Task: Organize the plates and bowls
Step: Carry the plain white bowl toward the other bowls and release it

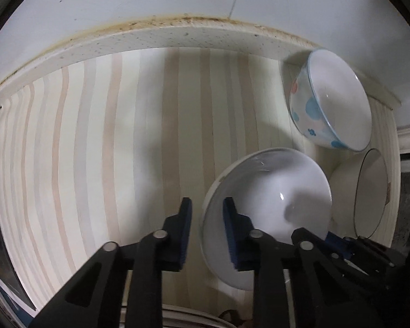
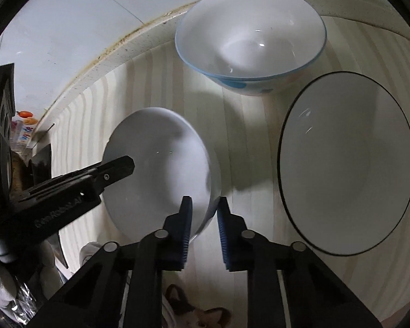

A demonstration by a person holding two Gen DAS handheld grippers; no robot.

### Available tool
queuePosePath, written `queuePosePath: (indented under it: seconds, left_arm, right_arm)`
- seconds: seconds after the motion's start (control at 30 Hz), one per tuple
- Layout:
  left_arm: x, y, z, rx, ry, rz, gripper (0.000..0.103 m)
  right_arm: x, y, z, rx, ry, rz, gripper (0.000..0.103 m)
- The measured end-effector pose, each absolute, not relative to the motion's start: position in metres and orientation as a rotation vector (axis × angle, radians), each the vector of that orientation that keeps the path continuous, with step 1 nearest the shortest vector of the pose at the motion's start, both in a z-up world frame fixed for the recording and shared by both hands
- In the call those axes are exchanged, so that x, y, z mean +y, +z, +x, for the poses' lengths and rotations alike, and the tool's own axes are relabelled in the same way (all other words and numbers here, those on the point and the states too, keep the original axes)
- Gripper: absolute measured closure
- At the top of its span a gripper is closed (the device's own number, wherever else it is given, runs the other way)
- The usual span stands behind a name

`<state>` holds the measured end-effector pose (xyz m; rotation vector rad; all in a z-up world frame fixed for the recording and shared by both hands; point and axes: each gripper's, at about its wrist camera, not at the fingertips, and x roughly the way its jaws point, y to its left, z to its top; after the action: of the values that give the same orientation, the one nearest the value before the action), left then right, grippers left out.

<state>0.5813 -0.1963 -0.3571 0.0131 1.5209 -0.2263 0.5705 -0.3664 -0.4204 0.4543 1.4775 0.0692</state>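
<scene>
A plain white bowl [image 1: 270,196] [image 2: 155,169] sits on the striped counter. My left gripper [image 1: 206,205] straddles its left rim with the jaws apart, one finger inside and one outside; it also shows in the right wrist view [image 2: 120,165]. My right gripper [image 2: 203,205] straddles the bowl's right rim, jaws apart; whether the pads touch the rim I cannot tell. It also shows in the left wrist view [image 1: 333,242]. A blue-dotted bowl [image 1: 330,101] [image 2: 251,38] stands behind. A black-rimmed bowl [image 1: 366,191] [image 2: 347,164] stands at the right.
The striped counter [image 1: 123,136] [image 2: 246,136] ends at a speckled raised edge [image 1: 177,35] against a white wall. Dark clutter and small items [image 2: 24,125] lie past the counter's left end.
</scene>
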Motion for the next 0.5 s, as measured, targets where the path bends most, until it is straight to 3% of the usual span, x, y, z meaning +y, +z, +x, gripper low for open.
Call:
queuePosePath:
  seconds: [0.27, 0.5]
  left_arm:
    - [-0.2, -0.337, 0.559, 1.486, -0.214, 0.036, 0.087]
    - [-0.202, -0.283, 0.525, 1.424, -0.251, 0.047, 0.087]
  right_arm:
    - [-0.363, -0.408, 0.565, 1.456, 0.086, 0.414, 0.086]
    - [-0.372, -0.364, 0.542, 1.414, 0.118, 0.402, 0.086]
